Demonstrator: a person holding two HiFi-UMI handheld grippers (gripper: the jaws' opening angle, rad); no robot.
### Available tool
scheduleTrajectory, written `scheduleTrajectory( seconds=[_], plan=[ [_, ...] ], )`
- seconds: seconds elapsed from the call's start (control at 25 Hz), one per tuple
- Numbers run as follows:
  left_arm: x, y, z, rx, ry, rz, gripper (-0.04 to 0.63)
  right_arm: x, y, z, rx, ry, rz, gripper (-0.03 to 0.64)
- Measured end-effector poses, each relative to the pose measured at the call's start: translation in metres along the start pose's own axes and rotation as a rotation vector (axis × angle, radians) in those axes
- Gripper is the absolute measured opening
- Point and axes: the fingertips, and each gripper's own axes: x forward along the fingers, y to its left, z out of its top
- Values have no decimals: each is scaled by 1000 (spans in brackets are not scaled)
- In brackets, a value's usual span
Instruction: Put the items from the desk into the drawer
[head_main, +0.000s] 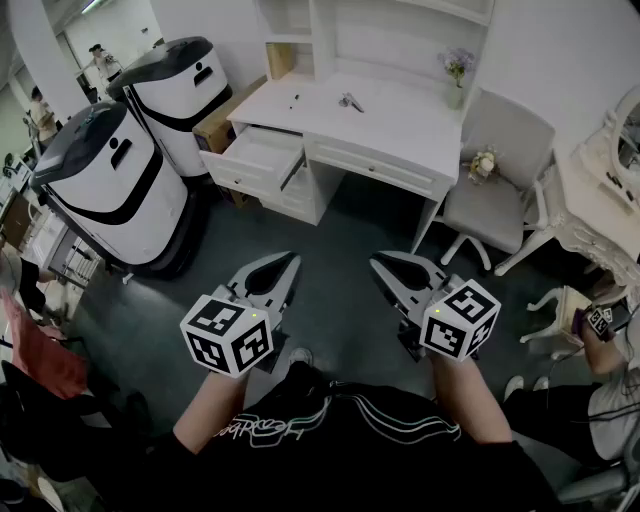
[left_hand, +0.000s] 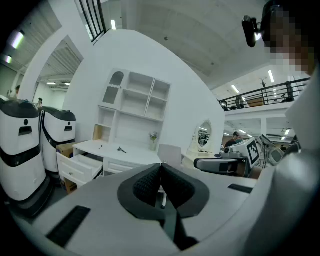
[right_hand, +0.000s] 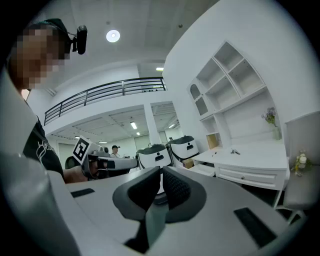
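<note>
- I hold the left gripper low in front of my body, over the dark floor. In its own view the two jaws are pressed together and nothing is between them.
- The right gripper is just beside it, at the same height. In its own view the jaws also meet at the tips and they pinch nothing.
- Both grippers are well apart from the desk, and they point toward it.
- The drawer on the left side of the desk is pulled out. From the head view I see nothing clear inside it.
- On the desk top lies a small metal-looking item, and left of it a small dark item. I cannot tell what they are.
- A grey chair stands at the right of the desk.
- Two white and black machines stand at the left, near the open drawer.
- At the back of the desk a vase with flowers stands under the white shelf unit.
</note>
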Motion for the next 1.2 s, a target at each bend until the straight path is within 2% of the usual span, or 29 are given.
scheduleTrajectory(
  seconds=[0.2,0.44,0.72,0.96,1.2],
  plan=[
    [5,9,-9,-7,4,23,21,-1,-8,-6,0,5,-7,52],
    [20,11,-6,-11,17,25,21,-2,-35,-11,18,42,-65,52],
    [59,38,-1,-15,38,14,21,21,-76,-15,-33,81,-113,54],
    [115,85,2,-23,62,-12,21,67,-131,-14,-1,93,-129,54],
    [206,161,27,-23,80,-37,21,136,-219,10,33,69,-158,54]
  ],
)
